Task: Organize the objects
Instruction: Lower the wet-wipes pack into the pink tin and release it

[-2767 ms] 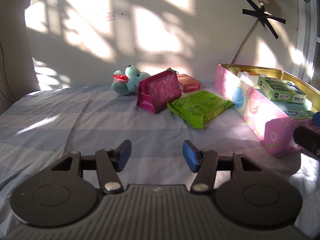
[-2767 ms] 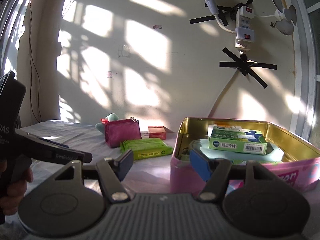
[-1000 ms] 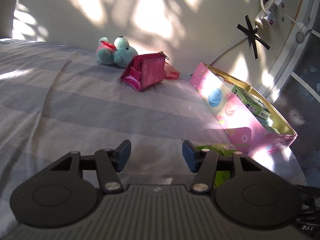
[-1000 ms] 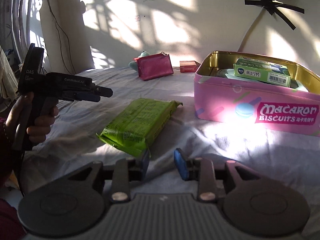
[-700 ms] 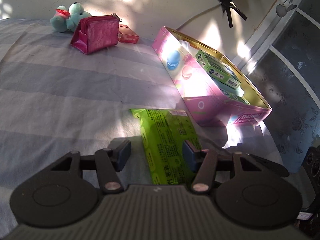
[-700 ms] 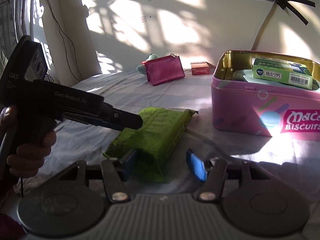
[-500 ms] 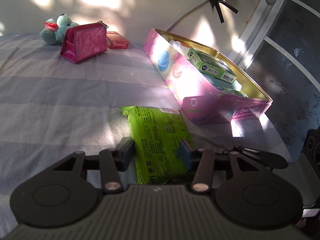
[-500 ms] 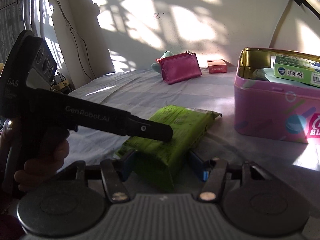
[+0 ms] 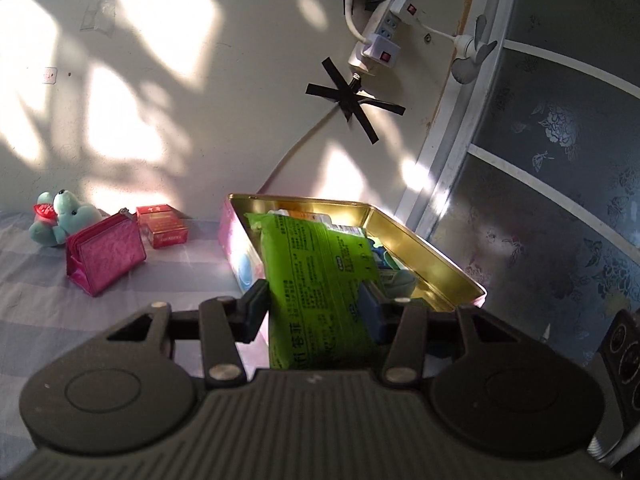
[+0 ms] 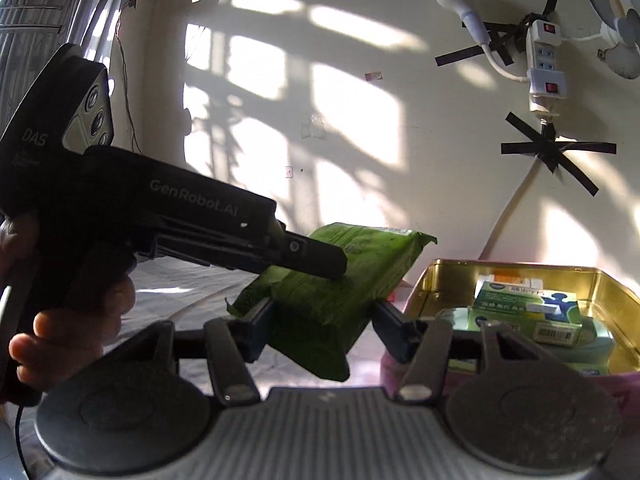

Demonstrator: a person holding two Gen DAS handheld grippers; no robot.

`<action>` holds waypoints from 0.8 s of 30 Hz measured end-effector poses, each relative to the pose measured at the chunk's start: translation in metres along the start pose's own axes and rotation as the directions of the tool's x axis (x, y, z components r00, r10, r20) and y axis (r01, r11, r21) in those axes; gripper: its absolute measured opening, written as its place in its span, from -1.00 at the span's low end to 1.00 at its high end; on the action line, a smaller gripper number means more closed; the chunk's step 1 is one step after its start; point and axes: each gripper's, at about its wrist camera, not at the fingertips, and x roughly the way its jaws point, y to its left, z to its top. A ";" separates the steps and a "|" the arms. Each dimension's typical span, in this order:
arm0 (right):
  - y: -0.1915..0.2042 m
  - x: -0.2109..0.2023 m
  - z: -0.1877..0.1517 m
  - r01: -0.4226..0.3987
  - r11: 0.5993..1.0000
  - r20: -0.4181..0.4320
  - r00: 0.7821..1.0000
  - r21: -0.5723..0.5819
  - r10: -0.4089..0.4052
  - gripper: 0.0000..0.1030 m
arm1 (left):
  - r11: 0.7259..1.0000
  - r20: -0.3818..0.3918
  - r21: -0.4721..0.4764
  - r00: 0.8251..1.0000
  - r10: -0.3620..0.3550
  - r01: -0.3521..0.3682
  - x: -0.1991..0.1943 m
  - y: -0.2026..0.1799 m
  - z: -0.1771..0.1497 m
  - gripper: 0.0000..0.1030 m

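A green wipes packet (image 9: pixel 316 272) is off the bed, tilted, with my left gripper (image 9: pixel 314 310) shut across its width. In the left wrist view it covers part of the pink biscuit tin (image 9: pixel 440 256) behind it. In the right wrist view the packet (image 10: pixel 340 288) hangs just left of the tin (image 10: pixel 500 266), and one finger of the left gripper (image 10: pixel 320 260) lies along its side. Its near end sits between the fingers of my right gripper (image 10: pixel 324 320), which stand wide apart and show no clear squeeze. A green and white box (image 10: pixel 524 312) lies inside the tin.
A pink purse (image 9: pixel 106 256), a red box (image 9: pixel 162 226) and a teal plush toy (image 9: pixel 60 220) sit on the striped bedsheet (image 9: pixel 60 320) by the wall. A power strip (image 9: pixel 376 40) and taped cable hang above the tin. A person's hand (image 10: pixel 68 340) holds the left gripper.
The right gripper let go of the packet's corner and widened. The left gripper came over the packet, closed on it and lifted it off the bed toward the tin. Both views have tilted up.
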 end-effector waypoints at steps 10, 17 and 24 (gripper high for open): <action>-0.089 0.010 0.005 0.187 0.982 -0.034 0.982 0.026 -0.186 0.06 | 0.995 -0.040 0.020 0.994 -0.100 0.101 0.094 -0.043 0.012 -0.01; -0.113 0.050 -0.021 0.358 0.933 -0.136 0.926 0.027 -0.351 0.17 | 0.996 -0.141 0.084 0.990 0.025 -0.013 0.132 -0.044 -0.008 0.03; -0.107 0.036 -0.024 0.365 0.925 -0.081 0.930 0.107 -0.358 0.34 | 0.991 -0.051 0.124 0.997 0.050 -0.043 0.093 -0.045 -0.008 0.17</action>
